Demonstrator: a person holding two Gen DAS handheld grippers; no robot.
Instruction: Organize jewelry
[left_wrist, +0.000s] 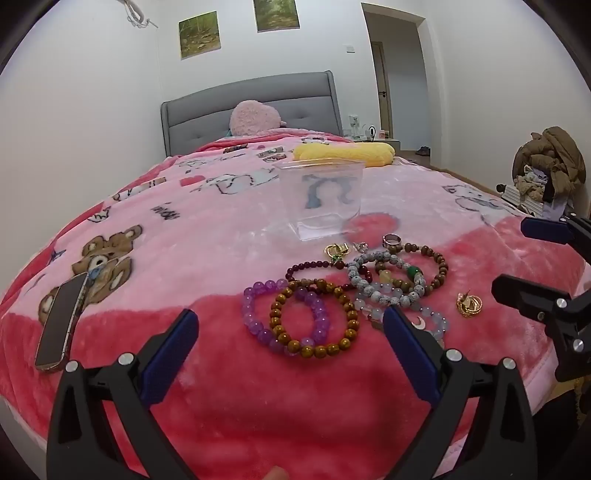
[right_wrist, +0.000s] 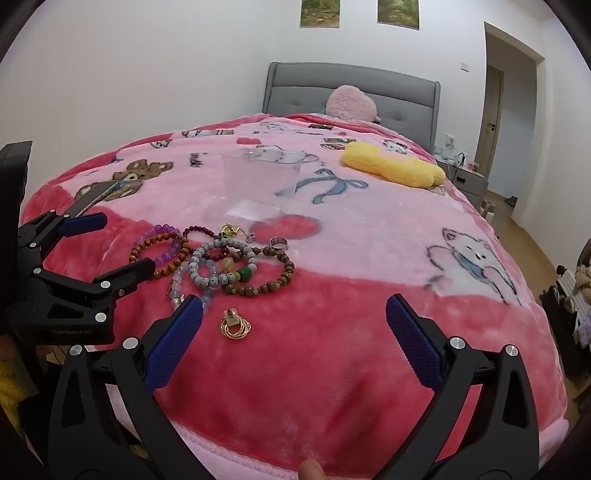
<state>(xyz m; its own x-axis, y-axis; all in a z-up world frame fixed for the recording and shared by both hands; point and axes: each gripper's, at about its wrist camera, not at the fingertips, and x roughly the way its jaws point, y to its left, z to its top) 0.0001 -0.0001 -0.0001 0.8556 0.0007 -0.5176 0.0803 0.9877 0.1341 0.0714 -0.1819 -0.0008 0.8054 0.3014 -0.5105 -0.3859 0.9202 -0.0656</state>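
Both tools hover over the foot of the bed (left_wrist: 147, 229), and nothing has been picked up yet. The left tool (left_wrist: 290, 325) has its fingers spread wide apart, empty, aimed straight at the pile of bracelets (left_wrist: 354, 291) — the amber bead bracelet (left_wrist: 314, 319) and the purple one (left_wrist: 284, 314) lie just ahead, between its blue pads. The right tool (right_wrist: 295, 317) is just as wide apart and holds nothing; the gold hoop earring (right_wrist: 235, 325) sits on its own just inside the left pad, apart from the tangle.

Beyond the pile stands a clear plastic container (left_wrist: 320, 201), upright and open at the top (presumably where the pieces are meant to go), near the heap, so each carry should be short. A silver ring (left_wrist: 391, 241) and a gold-and-green trinket (left_wrist: 337, 252) lie between heap and container.

The bracelets overlap — lifting one may drag its neighbours. The lone earring looks the cleaner first pick. A phone (left_wrist: 61, 326) rests off to the left, well apart.
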